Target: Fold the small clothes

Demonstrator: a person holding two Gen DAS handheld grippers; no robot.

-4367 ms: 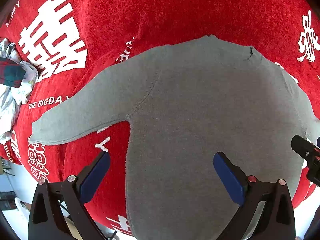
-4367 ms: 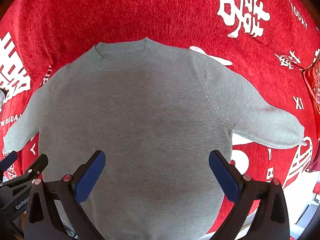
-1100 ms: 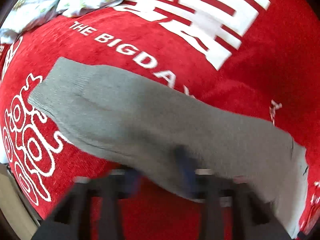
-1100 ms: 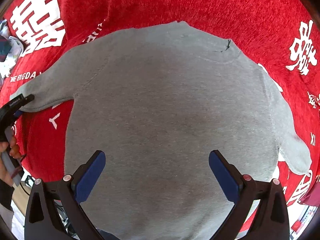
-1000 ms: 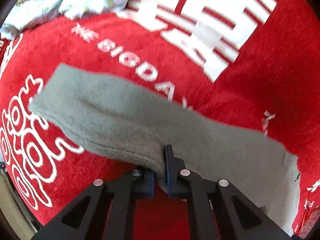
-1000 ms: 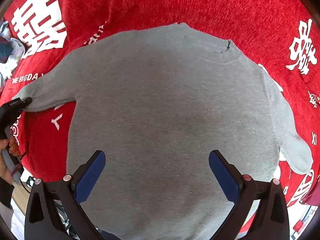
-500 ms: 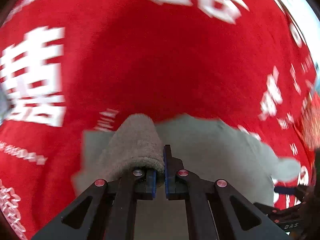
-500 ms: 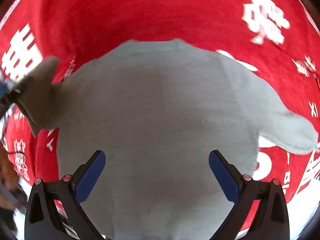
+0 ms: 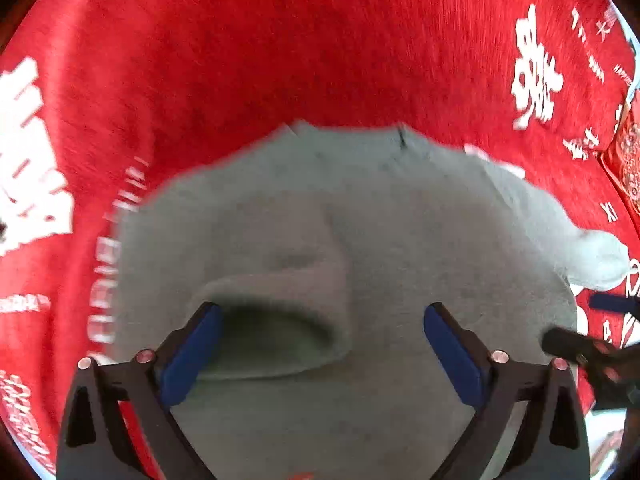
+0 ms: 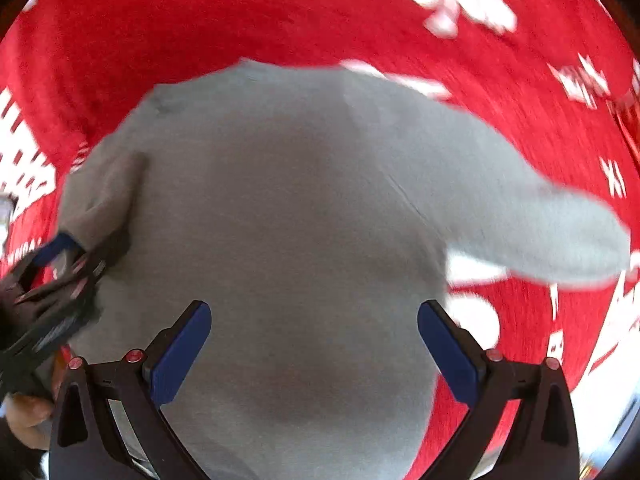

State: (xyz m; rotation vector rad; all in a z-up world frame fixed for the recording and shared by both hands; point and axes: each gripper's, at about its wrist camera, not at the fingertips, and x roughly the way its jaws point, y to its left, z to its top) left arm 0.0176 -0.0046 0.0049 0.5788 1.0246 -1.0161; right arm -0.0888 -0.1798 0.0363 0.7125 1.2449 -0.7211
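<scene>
A small grey sweater (image 10: 300, 200) lies flat on the red cloth (image 9: 320, 40), neck away from me. Its left sleeve (image 9: 280, 280) is folded across the body, the cuff lying under my left gripper (image 9: 322, 344). That gripper's jaws are opening and stand wide; the cuff is loose between them, and neither pad presses on it. My right gripper (image 10: 314, 340) hovers open over the lower body, holding nothing. The right sleeve (image 10: 560, 232) stretches out flat to the right. In the right wrist view the left gripper (image 10: 60, 272) shows at the left edge, beside the folded sleeve (image 10: 104, 192).
The red cloth (image 10: 280, 8) carries large white lettering (image 9: 536, 84). Its edge runs along the lower right (image 10: 600, 360). A person's hand (image 10: 24, 412) holds the left gripper's handle. A red patterned object (image 9: 628, 160) sits at the far right.
The left gripper carried the left sleeve from its outstretched place over onto the sweater's body, then let it go and opened wide. The right gripper shifted right, staying open.
</scene>
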